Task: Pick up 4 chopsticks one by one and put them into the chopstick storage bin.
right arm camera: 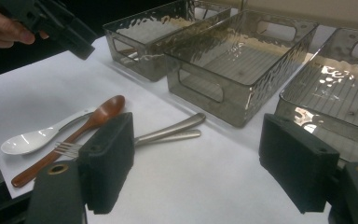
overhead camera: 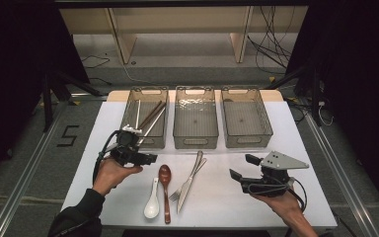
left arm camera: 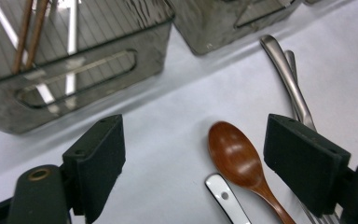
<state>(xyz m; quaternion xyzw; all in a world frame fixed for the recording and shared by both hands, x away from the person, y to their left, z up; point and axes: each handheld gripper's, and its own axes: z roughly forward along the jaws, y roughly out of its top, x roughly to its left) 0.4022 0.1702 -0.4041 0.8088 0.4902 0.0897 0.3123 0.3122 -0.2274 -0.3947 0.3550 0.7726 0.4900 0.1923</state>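
The wooden spoon (left arm camera: 235,156) lies on the white table (overhead camera: 108,118), bowl toward the bins, in the gap ahead of my left gripper (left arm camera: 193,163). My left jaws stand wide apart and empty, nothing touching either pad. From above, the left gripper (overhead camera: 148,159) hangs near the front wall of the left bin, its tips pointing right toward the spoon's bowl but apart from it.

Just beside the wooden spoon, on its left in the high view, lies the white ceramic spoon (overhead camera: 152,201); its handle end shows in the left gripper view, close against the wooden spoon's neck. On the other side lie the fork (overhead camera: 176,192) and the knife (overhead camera: 190,181), the knife crossing over the fork, handles pointing up toward the middle bin.

Three clear grey bins stand in a row along the far edge of the table. The left bin (overhead camera: 128,118) holds chopsticks (overhead camera: 150,116), brown and pale, leaning lengthwise. The middle bin (overhead camera: 195,140) and the right bin (overhead camera: 264,128) show bare ribbed floors.

My right gripper (overhead camera: 241,168) is low over the table's right front, well apart from the cutlery, pointing left. Its jaws are spread too, with nothing between them; looking along them I see the table, the cutlery and the bins beyond.
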